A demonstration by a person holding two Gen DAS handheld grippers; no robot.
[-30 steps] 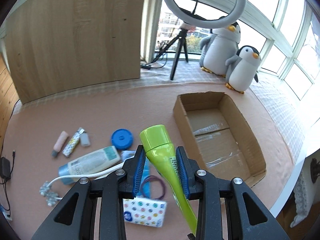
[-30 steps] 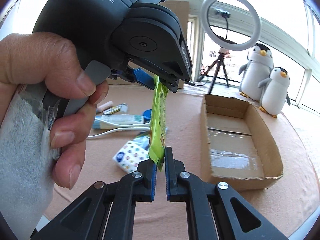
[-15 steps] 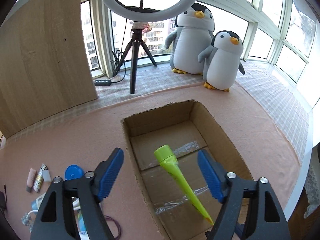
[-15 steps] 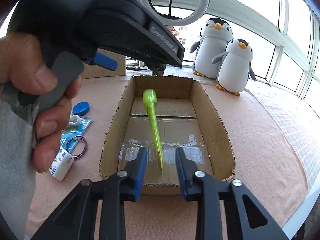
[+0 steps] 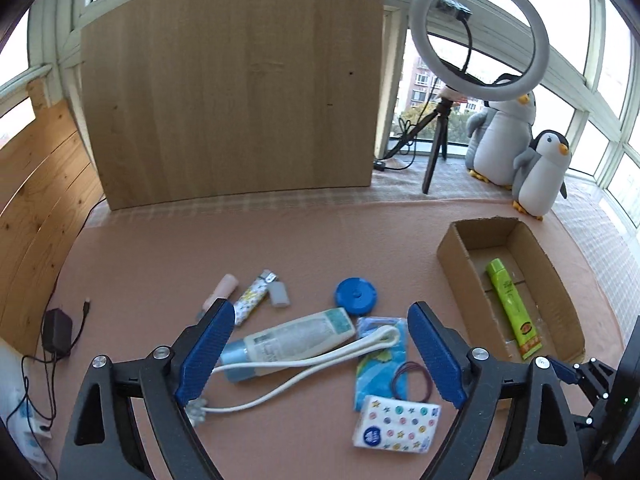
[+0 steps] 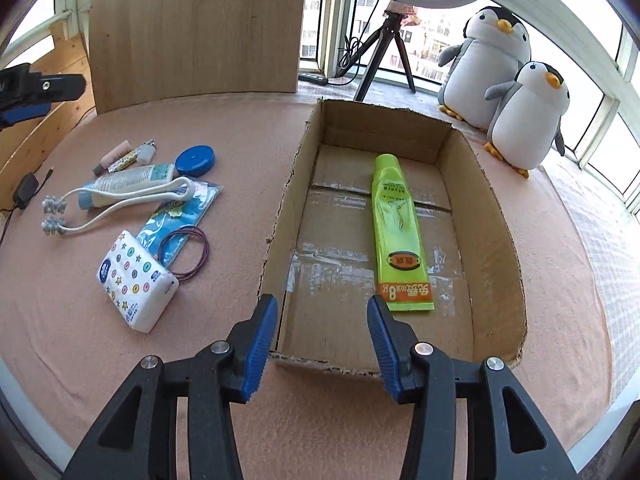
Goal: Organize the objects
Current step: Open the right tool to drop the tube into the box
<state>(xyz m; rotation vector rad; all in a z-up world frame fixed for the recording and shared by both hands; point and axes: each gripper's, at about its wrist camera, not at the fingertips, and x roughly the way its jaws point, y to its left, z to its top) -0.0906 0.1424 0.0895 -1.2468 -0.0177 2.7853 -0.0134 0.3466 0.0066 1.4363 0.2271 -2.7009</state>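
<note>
Left gripper (image 5: 316, 354): your jaws stand wide apart and hold nothing; they hang over the cluster of loose items on the pink mat (image 5: 168, 248).

Right gripper (image 6: 322, 344): your jaws are also spread and empty, poised over the near wall of the cardboard box (image 6: 496, 216).

Item already placed: the green tube (image 6: 398, 236) lies flat on the box floor, cap toward the far wall, crimped end toward you. It is the only thing in the box.

Items left outside: white lotion bottle (image 5: 296, 334), white roller massager (image 5: 304, 364), blue sachet (image 5: 380, 360), purple hair bands (image 5: 412, 374), tissue pack (image 5: 396, 424), blue round lid (image 5: 356, 296), patterned lighter (image 5: 252, 298), pink stick (image 5: 220, 290). All lie left of the box, well apart from it.

Deciding relation: the lotion bottle sits directly between your left fingertips, just ahead of them. Its long axis runs nearly crosswise to your view, cap end at the left pad, the other end rising slightly toward the right. The massager's handle loops over its lower edge and touches it.

Nearer hand: the left, in my judgement; the right is parked at the box, with the cluster off to its left.

Judgement on approach: with jaws straddling the bottle end to end, you would likely need to turn the wrist so the pads close across its width.

Risk: closing as you stand could catch the massager handle together with the bottle.
</note>
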